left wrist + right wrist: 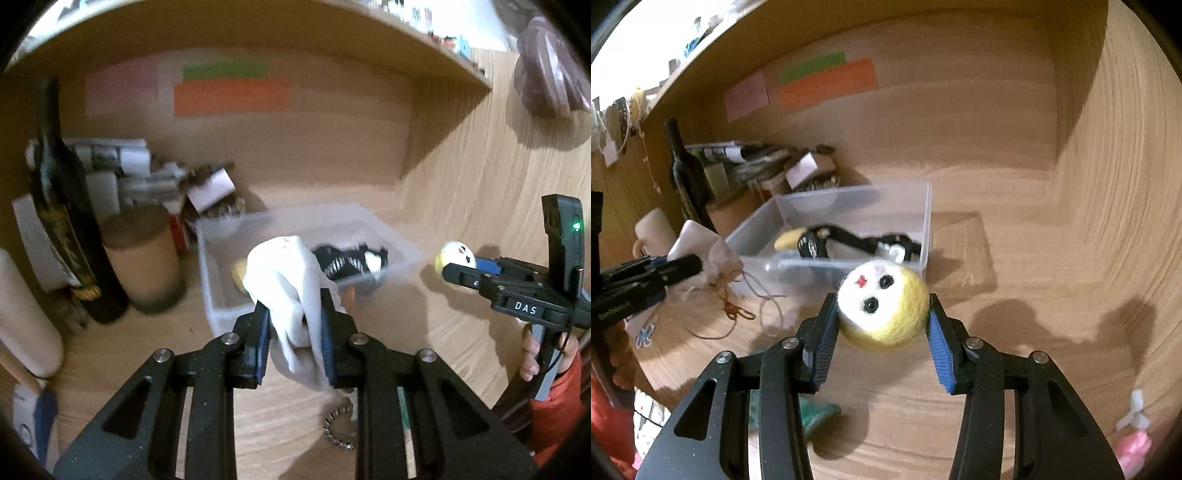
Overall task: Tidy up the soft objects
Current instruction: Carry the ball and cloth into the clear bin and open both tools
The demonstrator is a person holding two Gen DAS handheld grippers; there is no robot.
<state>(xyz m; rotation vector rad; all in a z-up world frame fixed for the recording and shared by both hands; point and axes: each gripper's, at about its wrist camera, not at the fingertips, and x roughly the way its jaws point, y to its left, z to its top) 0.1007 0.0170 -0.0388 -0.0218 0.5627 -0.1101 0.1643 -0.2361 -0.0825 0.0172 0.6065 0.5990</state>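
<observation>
Holding one soft item apiece: left gripper (295, 314) pinched tight on a white cloth pouch (286, 288), right gripper (882, 325) spread wide around a yellow felt ball (882, 306) with a face, pads touching its sides. Both hang just near of the clear bin (925, 221). Bin already contains a black strap thing (857, 236) and something yellowish. Judged partway done; both loads remain to drop in. A green cloth (816, 413) and pink item (1132, 446) lie on the desk nearer. Dark bottle (683, 170) and paper clutter crowd the bin's far-left side; pouch strings (750, 306) trail loose and could snag.
</observation>
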